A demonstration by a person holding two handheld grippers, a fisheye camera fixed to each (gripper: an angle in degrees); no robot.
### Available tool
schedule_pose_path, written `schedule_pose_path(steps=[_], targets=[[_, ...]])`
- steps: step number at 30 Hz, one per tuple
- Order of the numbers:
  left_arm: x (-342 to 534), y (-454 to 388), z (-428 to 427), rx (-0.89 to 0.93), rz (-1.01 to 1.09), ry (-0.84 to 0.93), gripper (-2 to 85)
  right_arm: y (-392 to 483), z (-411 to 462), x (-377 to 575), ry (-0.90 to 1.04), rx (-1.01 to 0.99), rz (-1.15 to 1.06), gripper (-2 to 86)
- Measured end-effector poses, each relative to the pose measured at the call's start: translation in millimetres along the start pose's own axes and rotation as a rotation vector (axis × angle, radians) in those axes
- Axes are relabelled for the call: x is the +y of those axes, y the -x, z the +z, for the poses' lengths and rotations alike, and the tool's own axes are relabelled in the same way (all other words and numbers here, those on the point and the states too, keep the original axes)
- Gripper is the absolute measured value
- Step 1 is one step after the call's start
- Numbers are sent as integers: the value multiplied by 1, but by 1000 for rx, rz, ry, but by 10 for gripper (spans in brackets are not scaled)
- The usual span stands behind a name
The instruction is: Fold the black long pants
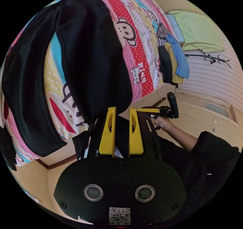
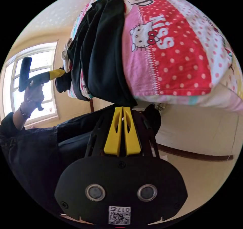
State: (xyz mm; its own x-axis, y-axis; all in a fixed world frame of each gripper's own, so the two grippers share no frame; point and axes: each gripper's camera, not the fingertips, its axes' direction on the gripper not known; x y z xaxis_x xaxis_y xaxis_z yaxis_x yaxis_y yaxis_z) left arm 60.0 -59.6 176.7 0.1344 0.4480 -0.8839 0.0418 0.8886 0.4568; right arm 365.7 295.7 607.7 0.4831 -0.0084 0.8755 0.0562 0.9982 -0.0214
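Item — black long pants (image 1: 93, 59): laid on the cartoon-print bedsheet (image 1: 136, 36), two legs running away from me up the bed, their long axis in line with my reach; near hems at the bed's edge.

Left gripper (image 1: 122, 112): jaws narrow with a gap between them, tips at the hem of the nearer leg; I cannot tell for sure whether cloth sits between them.

Right gripper (image 2: 123, 110): jaws pressed together at the hem end of the pants (image 2: 103, 49) — I judge them pinching fabric.

Both grippers sit at the same end; the coming fold would carry the hems along that axis.

Also: stacked folded clothes (image 1: 174, 59) at the sheet's far side.
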Motion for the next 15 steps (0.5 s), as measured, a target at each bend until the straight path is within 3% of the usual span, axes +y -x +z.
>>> schedule_pose_path(steps=[4,10,15], targets=[[-2,-10,3,26,-17,23,85,-26,8,-23,27,-49,64,127],[22,3,0,34,-96,77,87,-30,39,-53,106,-157,154,50],[37,0,-21,65,-75,143,123,-17,0,-21,56,-323,-63,26]])
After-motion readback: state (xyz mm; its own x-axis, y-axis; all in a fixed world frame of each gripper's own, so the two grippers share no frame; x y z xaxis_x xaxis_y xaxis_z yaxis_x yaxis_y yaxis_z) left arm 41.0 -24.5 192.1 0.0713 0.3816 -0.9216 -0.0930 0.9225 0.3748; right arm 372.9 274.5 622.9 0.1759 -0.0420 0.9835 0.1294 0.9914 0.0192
